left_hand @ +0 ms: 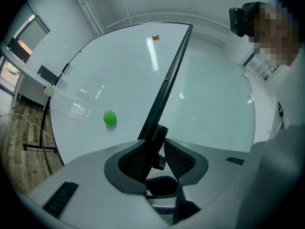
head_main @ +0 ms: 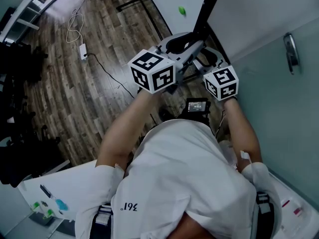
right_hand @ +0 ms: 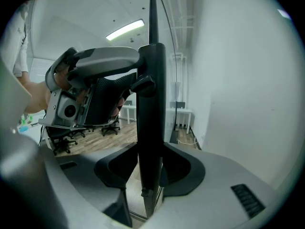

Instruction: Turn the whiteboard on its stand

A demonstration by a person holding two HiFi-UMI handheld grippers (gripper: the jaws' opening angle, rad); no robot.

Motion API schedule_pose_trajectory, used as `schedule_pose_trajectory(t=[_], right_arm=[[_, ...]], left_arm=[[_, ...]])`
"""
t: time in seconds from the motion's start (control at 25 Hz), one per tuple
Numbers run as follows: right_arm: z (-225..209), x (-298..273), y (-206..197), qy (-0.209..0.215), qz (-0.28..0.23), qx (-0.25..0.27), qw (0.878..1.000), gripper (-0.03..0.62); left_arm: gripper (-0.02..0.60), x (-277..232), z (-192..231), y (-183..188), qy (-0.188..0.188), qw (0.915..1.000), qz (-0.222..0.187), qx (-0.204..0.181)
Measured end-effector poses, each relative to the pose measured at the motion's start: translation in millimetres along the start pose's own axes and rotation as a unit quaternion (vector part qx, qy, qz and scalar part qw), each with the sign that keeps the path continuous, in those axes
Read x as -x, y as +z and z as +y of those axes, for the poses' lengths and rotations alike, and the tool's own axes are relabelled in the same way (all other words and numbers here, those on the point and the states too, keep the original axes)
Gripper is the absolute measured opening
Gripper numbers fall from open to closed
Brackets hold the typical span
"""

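The whiteboard stands upright, with a green magnet and a small orange one on its face. In the head view I see it from above as a black edge between two white faces. My left gripper is shut on the black frame, at a black knob. My right gripper is shut on the same frame just below, both pads against it. Both grippers sit close together at the board's edge.
The stand's black feet rest on the wood floor. A cable with a white adapter lies to the left, near dark office chairs. A pale wall with a metal handle is close on the right. A white table is behind me.
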State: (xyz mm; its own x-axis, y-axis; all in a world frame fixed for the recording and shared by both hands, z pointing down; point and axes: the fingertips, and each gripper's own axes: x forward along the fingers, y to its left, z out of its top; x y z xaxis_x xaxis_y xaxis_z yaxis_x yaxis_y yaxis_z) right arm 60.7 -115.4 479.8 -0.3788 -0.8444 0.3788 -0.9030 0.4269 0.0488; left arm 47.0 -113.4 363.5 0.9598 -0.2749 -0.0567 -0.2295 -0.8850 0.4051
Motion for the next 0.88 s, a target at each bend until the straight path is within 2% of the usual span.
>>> schedule_pose_trajectory(t=[0.16,0.32,0.56,0.88], right_arm=[[-0.1,2.3,3.4,0.002,0.003,-0.007,1.000,0.172],[-4.1,3.8,-3.4,0.010,-0.001,-0.026,1.000,0.172],[-1.0,15.0,5.2,0.048,-0.013,-0.027,0.998,0.172],[-14.8,43.3,21.9,0.058,-0.059,-0.025,0.996,0.175]], left_arm=[[0.126,0.6,-3.2,2.3,0.009,0.9999,0.007,-0.011],[0.124,-0.5,-1.5,-10.1,0.035,0.9991,0.012,-0.020],[0.124,12.8,-3.2,-4.0,0.079,0.9964,-0.018,-0.025],[0.124,40.3,3.2,5.2,0.141,0.9880,-0.059,-0.018]])
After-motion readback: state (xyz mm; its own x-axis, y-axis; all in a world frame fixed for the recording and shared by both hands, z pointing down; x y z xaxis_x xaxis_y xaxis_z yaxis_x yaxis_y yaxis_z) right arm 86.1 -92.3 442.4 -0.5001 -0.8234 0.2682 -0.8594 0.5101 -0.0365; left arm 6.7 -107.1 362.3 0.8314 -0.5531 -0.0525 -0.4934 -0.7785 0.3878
